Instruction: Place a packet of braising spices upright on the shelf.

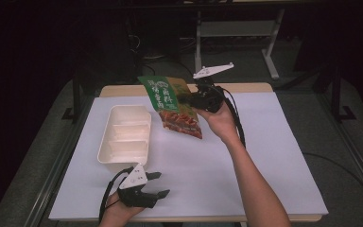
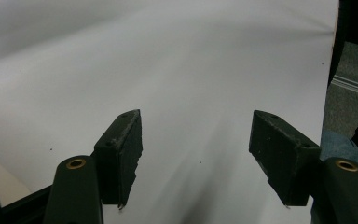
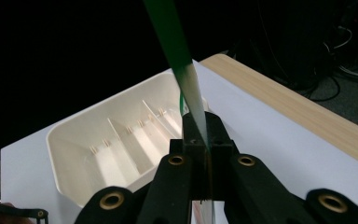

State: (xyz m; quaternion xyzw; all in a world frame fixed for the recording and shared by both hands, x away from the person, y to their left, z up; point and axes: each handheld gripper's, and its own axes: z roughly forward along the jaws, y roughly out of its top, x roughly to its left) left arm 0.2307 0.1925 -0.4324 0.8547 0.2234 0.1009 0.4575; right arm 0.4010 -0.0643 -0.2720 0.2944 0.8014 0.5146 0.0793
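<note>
A green and red snack packet (image 1: 172, 105) hangs in the air above the table, just right of the white divided bin (image 1: 124, 135). My right gripper (image 1: 192, 100) is shut on the packet's right edge. In the right gripper view the packet (image 3: 182, 65) shows edge-on, pinched between the closed jaws, with the bin (image 3: 116, 140) beyond it. My left gripper (image 1: 158, 184) rests low near the table's front edge, in front of the bin, open with nothing between its fingers. The left gripper view shows its jaws wide apart over the bare white table cover (image 2: 191, 70).
The bin has three dividers and nothing in it. A white cover (image 1: 264, 156) lies over the wooden table (image 1: 246, 87), whose far edge shows. Dark floor, a metal frame (image 1: 269, 52) and cables lie behind the table.
</note>
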